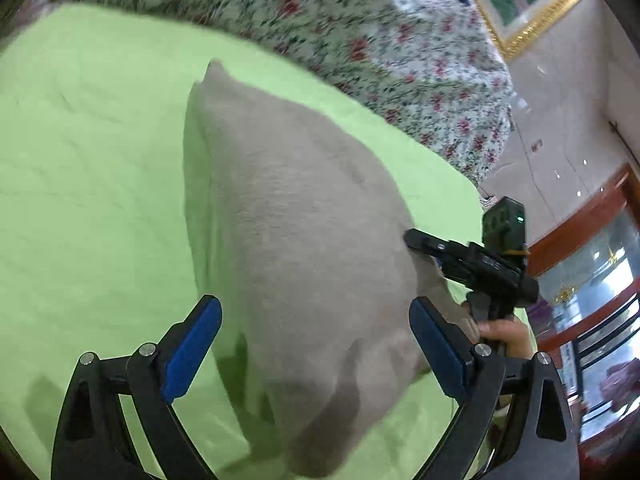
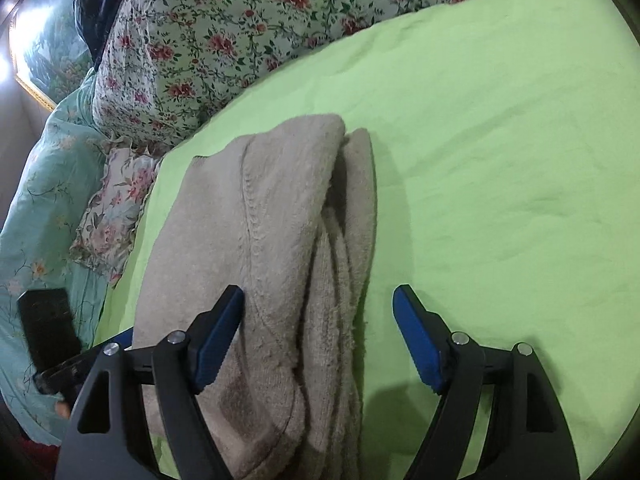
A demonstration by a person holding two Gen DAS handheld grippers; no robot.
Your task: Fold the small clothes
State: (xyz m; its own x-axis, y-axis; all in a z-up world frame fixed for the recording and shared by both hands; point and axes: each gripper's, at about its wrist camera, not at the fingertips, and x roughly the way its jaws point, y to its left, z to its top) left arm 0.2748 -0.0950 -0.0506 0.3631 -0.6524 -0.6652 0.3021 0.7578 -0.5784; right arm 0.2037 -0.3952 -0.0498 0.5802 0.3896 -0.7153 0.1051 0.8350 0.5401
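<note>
On the lime-green bed sheet point(image 2: 500, 140), folded beige knit garment point(image 2: 272, 240) lying flat, floral quilt point(image 2: 224, 32) at far edge, left tongs point(image 1: 316, 344) and right tongs point(image 2: 318, 336) both spread wide, gripping nothing

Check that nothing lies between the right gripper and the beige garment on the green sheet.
Nothing visible does. The right gripper hangs open directly over the near end of the beige garment, which lies folded on the green sheet; its pads do not press the cloth.
</note>
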